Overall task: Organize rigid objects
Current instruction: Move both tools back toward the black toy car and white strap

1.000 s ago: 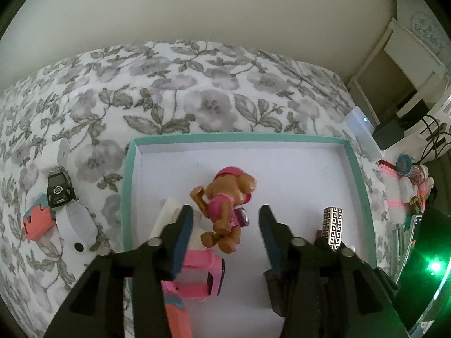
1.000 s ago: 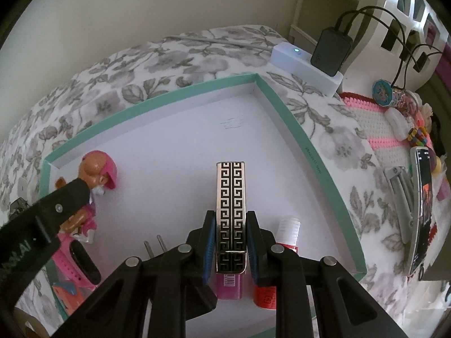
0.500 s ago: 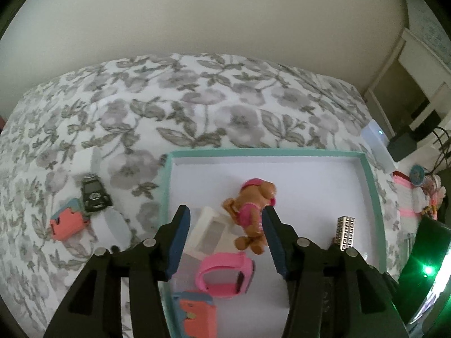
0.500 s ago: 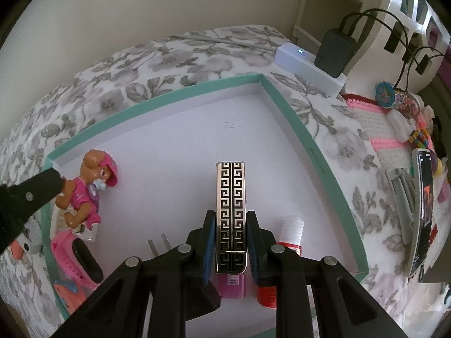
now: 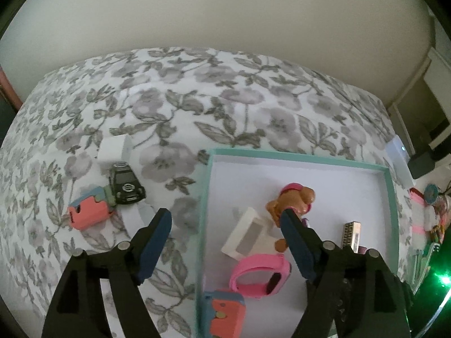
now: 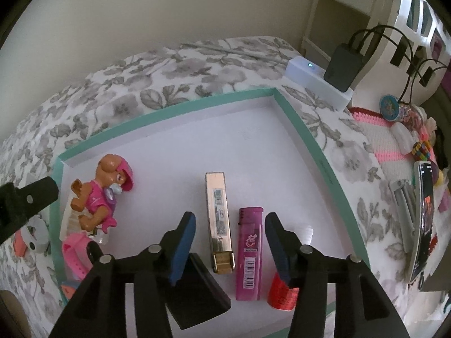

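Note:
A teal-rimmed white tray [image 6: 310, 138] [image 5: 207, 197] lies on the floral bedspread. In it lie a gold lighter [image 6: 218, 222] [image 5: 351, 235], a purple lighter [image 6: 249, 256], a red item [image 6: 282, 295], a black block [image 6: 194, 293], a dog figure [image 6: 104, 194] [image 5: 293, 202], a pink watch [image 5: 262, 277] and a white box [image 5: 246, 238]. My right gripper [image 6: 229, 249] is open above both lighters, holding nothing. My left gripper [image 5: 225, 242] is open over the tray's left rim. A black toy car [image 5: 125, 183] and a coral toy [image 5: 87, 211] lie on the bed to its left.
A white card [image 5: 112, 146] and a white band [image 5: 135, 214] lie by the car. A white device [image 6: 315, 84], a black charger [image 6: 342, 66] with cables and a crocheted mat [image 6: 386, 138] with trinkets, clips and a phone [image 6: 422, 219] sit right of the tray.
My right gripper has opened and let go of the gold lighter, which now lies flat beside the purple lighter. My left gripper has moved left, away from the dog figure toward the tray's rim.

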{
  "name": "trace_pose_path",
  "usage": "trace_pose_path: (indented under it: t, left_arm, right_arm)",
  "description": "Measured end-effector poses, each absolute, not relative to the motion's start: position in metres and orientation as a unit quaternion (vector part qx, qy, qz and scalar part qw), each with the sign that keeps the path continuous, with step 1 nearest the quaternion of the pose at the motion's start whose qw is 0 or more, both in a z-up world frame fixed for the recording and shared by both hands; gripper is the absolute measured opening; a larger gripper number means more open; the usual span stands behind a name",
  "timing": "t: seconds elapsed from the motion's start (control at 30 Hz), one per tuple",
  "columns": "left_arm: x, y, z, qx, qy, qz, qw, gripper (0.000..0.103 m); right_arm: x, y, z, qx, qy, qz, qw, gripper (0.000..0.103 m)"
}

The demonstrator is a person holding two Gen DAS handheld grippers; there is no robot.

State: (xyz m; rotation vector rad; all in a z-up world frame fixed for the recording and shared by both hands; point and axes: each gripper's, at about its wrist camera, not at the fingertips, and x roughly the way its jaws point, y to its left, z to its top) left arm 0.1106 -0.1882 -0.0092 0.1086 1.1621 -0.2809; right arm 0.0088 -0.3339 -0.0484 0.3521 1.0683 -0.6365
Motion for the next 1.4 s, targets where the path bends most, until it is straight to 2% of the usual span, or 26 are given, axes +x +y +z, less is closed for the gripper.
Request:
trace_pose_path:
  t: [0.13, 0.23, 0.37, 0.43, 0.53, 0.93, 1.17, 1.4]
  left_arm:
    - [0.114, -0.179, -0.014, 0.053, 0.552, -0.107, 0.825, 0.084]
    - [0.118, -0.170, -0.020, 0.045, 0.561, -0.092, 0.822, 0.092]
    - [0.121, -0.158, -0.028, 0.037, 0.571, -0.069, 0.817, 0.092]
    - [0.123, -0.153, -0.030, 0.033, 0.574, -0.062, 0.816, 0.092]
    - [0.124, -0.148, -0.031, 0.029, 0.576, -0.055, 0.815, 0.092]
    - [0.132, -0.130, -0.019, 0.004, 0.571, -0.046, 0.820, 0.093]
    - [0.140, -0.106, 0.007, -0.005, 0.547, -0.033, 0.837, 0.093]
    - [0.152, -0.072, 0.008, -0.011, 0.545, 0.003, 0.838, 0.093]
  right_arm:
    - [0.010, -0.332, -0.047, 0.159, 0.492, -0.294, 0.804, 0.074]
    - [0.011, -0.330, -0.051, 0.153, 0.496, -0.295, 0.802, 0.078]
    - [0.011, -0.331, -0.054, 0.155, 0.499, -0.294, 0.800, 0.084]
    - [0.011, -0.331, -0.054, 0.155, 0.497, -0.295, 0.801, 0.092]
    - [0.010, -0.331, -0.053, 0.155, 0.494, -0.295, 0.803, 0.099]
    - [0.009, -0.329, -0.049, 0.152, 0.483, -0.297, 0.810, 0.103]
    - [0.012, -0.316, -0.022, 0.135, 0.448, -0.287, 0.836, 0.103]
    - [0.025, -0.277, 0.003, 0.101, 0.424, -0.227, 0.871, 0.103]
